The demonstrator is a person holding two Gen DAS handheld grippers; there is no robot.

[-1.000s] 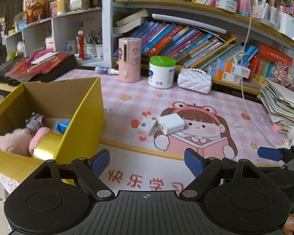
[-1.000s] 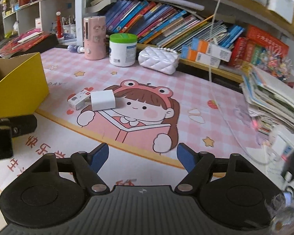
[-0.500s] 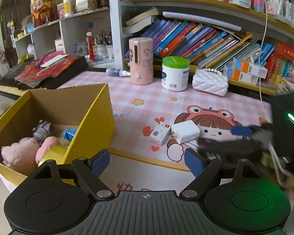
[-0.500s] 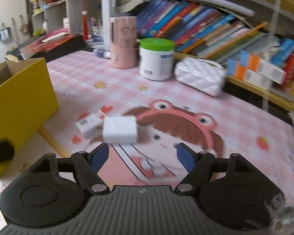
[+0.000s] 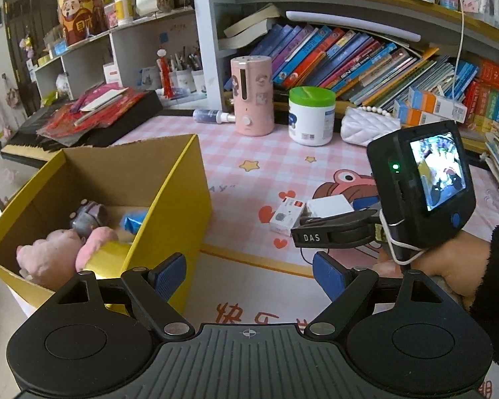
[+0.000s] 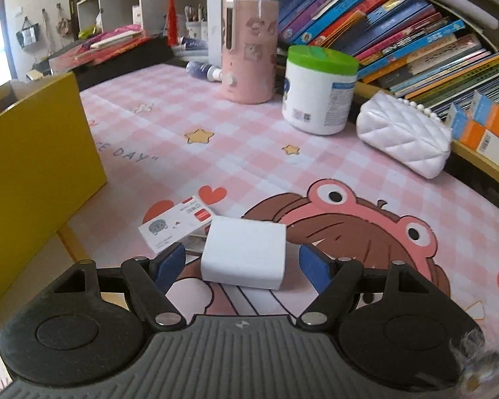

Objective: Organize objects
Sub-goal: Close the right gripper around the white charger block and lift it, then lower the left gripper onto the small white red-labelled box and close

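A plain white box [image 6: 244, 256] lies on the pink cartoon mat beside a small printed white box [image 6: 174, 227]. My right gripper [image 6: 243, 267] is open with its blue pads on either side of the plain white box, not closed on it. In the left wrist view the white box [image 5: 329, 205] and the printed box [image 5: 287, 214] sit just past the right gripper's body [image 5: 419, 179]. My left gripper [image 5: 249, 274] is open and empty, low over the mat beside the yellow cardboard box [image 5: 183, 179], which holds a pink plush [image 5: 55, 254] and other items.
A pink cylinder [image 6: 249, 50], a green-lidded white tub [image 6: 317, 89] and a white quilted purse [image 6: 406, 143] stand at the back of the mat. Bookshelves rise behind them. The yellow box's wall [image 6: 33, 173] is at the right gripper's left.
My right gripper has moved forward and left across the mat until its open fingers straddle the plain white box. My left gripper has drawn slightly closer to the yellow box.
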